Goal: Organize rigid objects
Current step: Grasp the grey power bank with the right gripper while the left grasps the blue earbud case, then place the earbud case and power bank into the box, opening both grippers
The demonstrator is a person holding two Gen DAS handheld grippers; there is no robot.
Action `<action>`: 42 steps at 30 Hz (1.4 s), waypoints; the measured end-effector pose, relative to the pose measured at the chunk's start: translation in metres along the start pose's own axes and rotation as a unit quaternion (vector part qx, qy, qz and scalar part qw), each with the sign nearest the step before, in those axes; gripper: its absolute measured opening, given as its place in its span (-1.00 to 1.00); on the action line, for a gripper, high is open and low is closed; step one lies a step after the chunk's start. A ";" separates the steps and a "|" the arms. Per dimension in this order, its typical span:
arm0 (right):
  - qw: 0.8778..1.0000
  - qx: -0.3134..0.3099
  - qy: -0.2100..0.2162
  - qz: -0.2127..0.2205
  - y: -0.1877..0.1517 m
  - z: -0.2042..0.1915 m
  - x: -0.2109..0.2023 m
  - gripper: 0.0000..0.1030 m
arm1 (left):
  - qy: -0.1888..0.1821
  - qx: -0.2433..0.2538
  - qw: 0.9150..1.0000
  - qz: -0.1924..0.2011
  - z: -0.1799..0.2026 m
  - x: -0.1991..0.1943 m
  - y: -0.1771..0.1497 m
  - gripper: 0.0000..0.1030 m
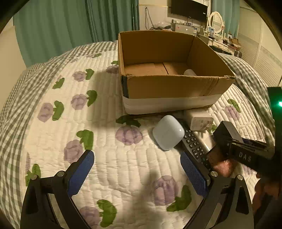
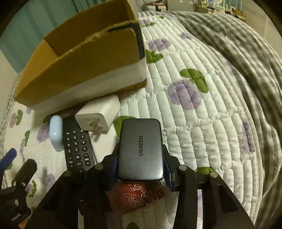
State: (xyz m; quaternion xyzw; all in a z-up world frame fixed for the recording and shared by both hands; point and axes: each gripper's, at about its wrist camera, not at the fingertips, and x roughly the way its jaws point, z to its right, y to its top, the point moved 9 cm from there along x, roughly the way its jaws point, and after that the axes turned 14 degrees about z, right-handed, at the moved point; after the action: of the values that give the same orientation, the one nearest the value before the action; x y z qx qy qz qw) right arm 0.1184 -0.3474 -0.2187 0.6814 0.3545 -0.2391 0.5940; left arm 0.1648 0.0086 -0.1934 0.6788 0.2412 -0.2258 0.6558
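Observation:
An open cardboard box (image 1: 176,86) stands on the quilted bed, with a white object (image 1: 190,72) inside at its near right; the box also shows in the right wrist view (image 2: 88,58). In front of it lie a white earbud case (image 1: 167,132), a black remote (image 1: 193,142) and a white charger (image 1: 201,121). My left gripper (image 1: 137,170) is open and empty, just short of the case. My right gripper (image 2: 141,158) is shut on a grey UGREEN power bank (image 2: 141,148), held above the quilt right of the remote (image 2: 77,146), the charger (image 2: 100,114) and the case (image 2: 56,133).
A dark red box with a gold rose pattern (image 2: 141,197) lies under my right gripper. A grey checked blanket (image 2: 238,44) is bunched at the right. A dresser with a mirror (image 1: 216,22) and a TV (image 1: 189,9) stand beyond the bed.

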 end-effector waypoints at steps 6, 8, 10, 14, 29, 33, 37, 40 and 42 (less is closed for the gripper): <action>0.998 -0.033 -0.002 0.061 0.020 0.001 -0.018 -0.19 | -0.012 -0.013 1.000 -0.011 0.016 0.019 0.007 0.94; 0.997 -0.036 -0.005 0.071 0.029 0.000 -0.022 -0.19 | -0.018 -0.014 1.000 -0.021 0.022 0.030 0.008 0.91; 0.997 -0.028 -0.003 0.076 0.032 0.006 -0.024 -0.19 | -0.024 -0.011 0.999 -0.032 0.029 0.040 0.008 0.77; 0.997 -0.025 -0.004 0.074 0.038 0.004 -0.017 -0.20 | -0.029 0.002 0.998 -0.055 0.035 0.055 0.006 0.35; 0.998 -0.023 0.007 0.059 0.040 -0.007 -0.006 -0.20 | -0.027 -0.006 0.998 -0.055 0.028 0.058 0.008 -0.30; 0.998 -0.028 0.006 0.055 0.036 -0.008 -0.006 -0.20 | -0.023 -0.014 0.998 -0.053 0.028 0.057 0.012 -0.39; 0.998 -0.027 0.005 0.057 0.034 -0.005 -0.016 -0.20 | -0.036 -0.015 0.999 -0.037 0.026 0.032 0.019 -0.50; 0.997 -0.032 0.011 0.067 0.041 -0.006 -0.031 -0.20 | -0.044 -0.012 0.999 -0.022 0.026 0.011 0.027 -0.53; 0.996 -0.046 0.016 0.076 0.045 -0.010 -0.043 -0.20 | -0.049 -0.012 0.999 -0.013 0.026 -0.003 0.032 -0.53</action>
State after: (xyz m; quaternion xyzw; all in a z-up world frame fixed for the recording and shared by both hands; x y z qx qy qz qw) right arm 0.1245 -0.3479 -0.1561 0.6823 0.3219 -0.1658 0.6351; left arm 0.1823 -0.0183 -0.1675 0.6559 0.2200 -0.2649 0.6717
